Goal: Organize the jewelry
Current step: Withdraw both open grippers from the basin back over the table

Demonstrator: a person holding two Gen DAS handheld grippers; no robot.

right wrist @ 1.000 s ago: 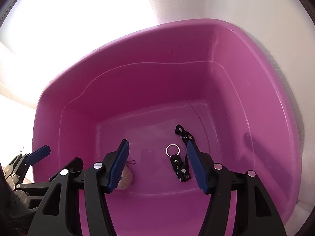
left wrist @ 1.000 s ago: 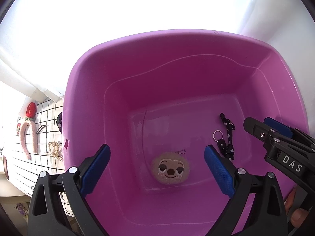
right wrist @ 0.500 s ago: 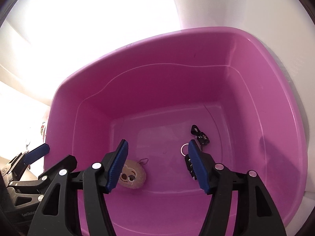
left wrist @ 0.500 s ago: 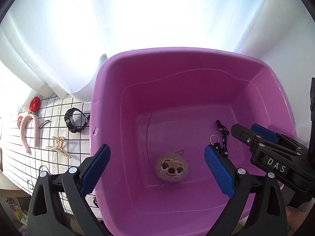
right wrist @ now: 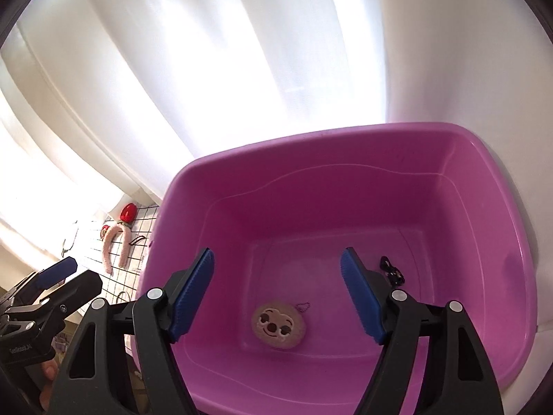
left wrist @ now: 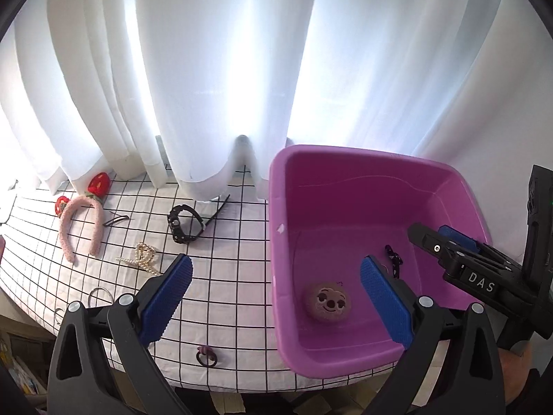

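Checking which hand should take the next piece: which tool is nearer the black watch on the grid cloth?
Left. The left tool hangs over the cloth just in front of the black watch; the right tool, its jaws opening and empty, hangs over the purple tub.

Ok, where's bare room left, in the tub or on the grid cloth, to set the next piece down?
In the purple tub the floor is bare behind the plush face charm, towards the far wall; the black strap takes the right side. On the grid cloth, the patch between the black watch and the tub wall is free. It is crowded further left, around the pink headband and pearl clip.

Round plush charm [right wrist: 278, 328] and black strap [right wrist: 392, 273], possibly beaded, inside purple tub [right wrist: 363, 159]
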